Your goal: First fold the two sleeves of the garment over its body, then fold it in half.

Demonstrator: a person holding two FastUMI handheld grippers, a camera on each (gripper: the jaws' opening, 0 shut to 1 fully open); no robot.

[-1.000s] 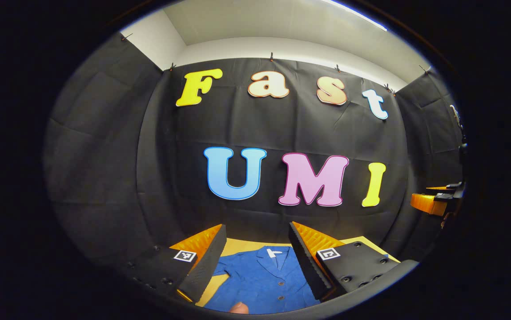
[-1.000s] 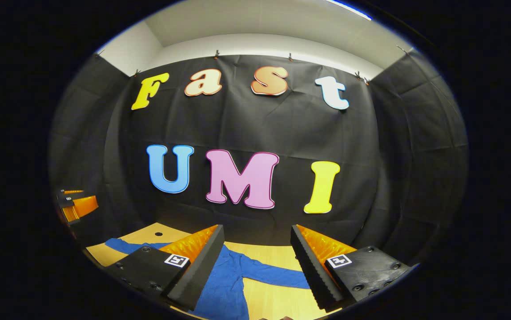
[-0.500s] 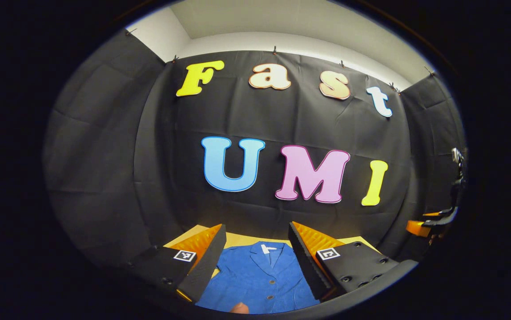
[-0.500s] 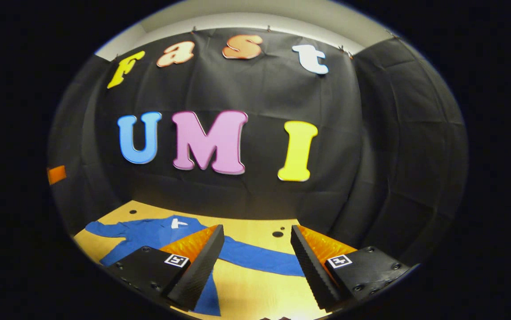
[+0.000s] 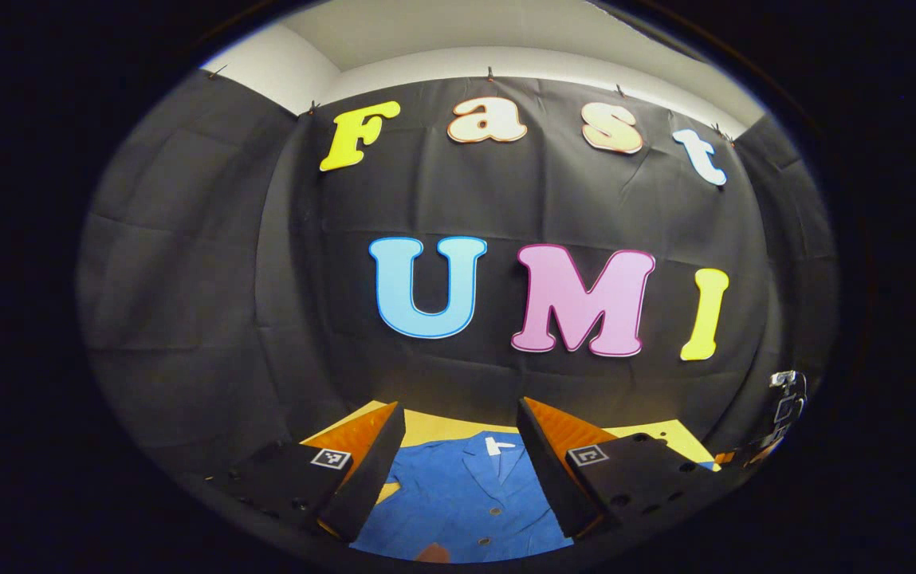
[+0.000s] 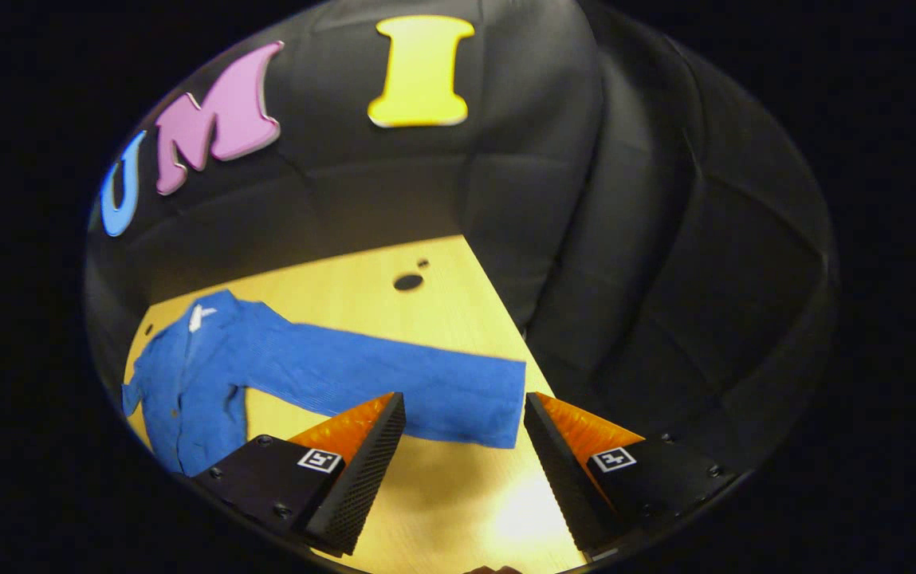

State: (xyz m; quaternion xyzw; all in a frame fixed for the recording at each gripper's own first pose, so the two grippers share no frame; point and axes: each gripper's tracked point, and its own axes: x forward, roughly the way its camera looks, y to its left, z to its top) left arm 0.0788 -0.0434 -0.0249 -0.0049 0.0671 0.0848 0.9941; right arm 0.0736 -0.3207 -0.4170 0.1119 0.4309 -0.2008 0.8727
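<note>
In my right gripper view the blue button-front jacket (image 6: 186, 375) lies on the wooden table (image 6: 394, 319) at lower left, its sleeve (image 6: 394, 379) stretching toward lower centre, behind my gripper (image 6: 461, 446).

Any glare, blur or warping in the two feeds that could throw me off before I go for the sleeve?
Right gripper view: bright glare on the wooden table between the right tongs; the blue jacket's sleeve is slightly soft; fisheye bends the table edge. Left gripper view: the jacket is sharp between the left tongs; booth wall bulges.
</note>
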